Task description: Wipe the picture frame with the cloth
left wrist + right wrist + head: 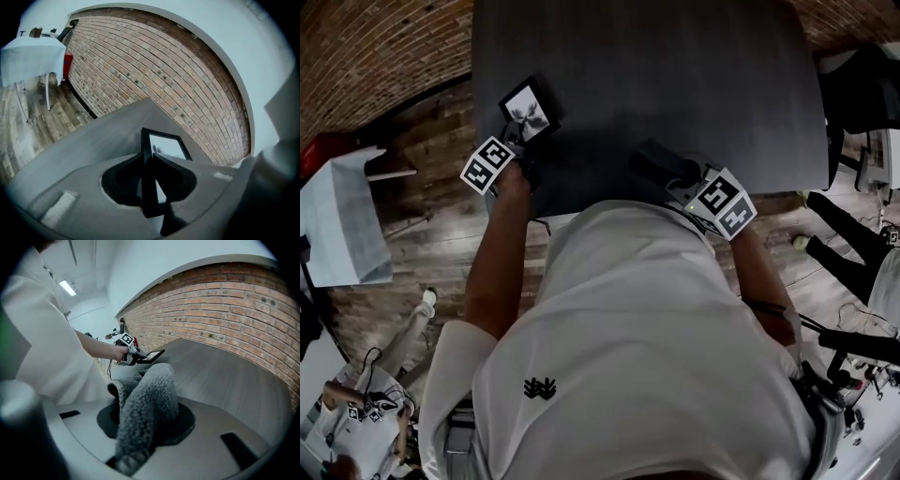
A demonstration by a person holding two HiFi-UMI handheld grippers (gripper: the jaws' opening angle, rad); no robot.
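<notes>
The left gripper [151, 161] is squeezing its fingers tight on the black edge of the frame [164, 144]. The left gripper view is showing the frame side-on between the jaws, with the shiny glass sticking out past them. The head view is showing the frame's front instead, with a small grey picture in it.

The right gripper [143, 420] is clamping its fingers on the cloth [150, 380]. The right gripper view is showing a grey, fluffy cloth, folding up and over between the jaws. In the head view it is looking like just a dark lump.

The frame is sitting by the left edge of the table [675, 75], near the front corner. I cannot tell if it is touching the top. The cloth is hanging by the front edge, well apart from the frame. Lots of dark table top is stretching away behind both of them.

A brick wall [154, 70] is running along the far side of the table. A white-covered stand [337, 225] is standing off to the left on the wood floor [441, 253].
</notes>
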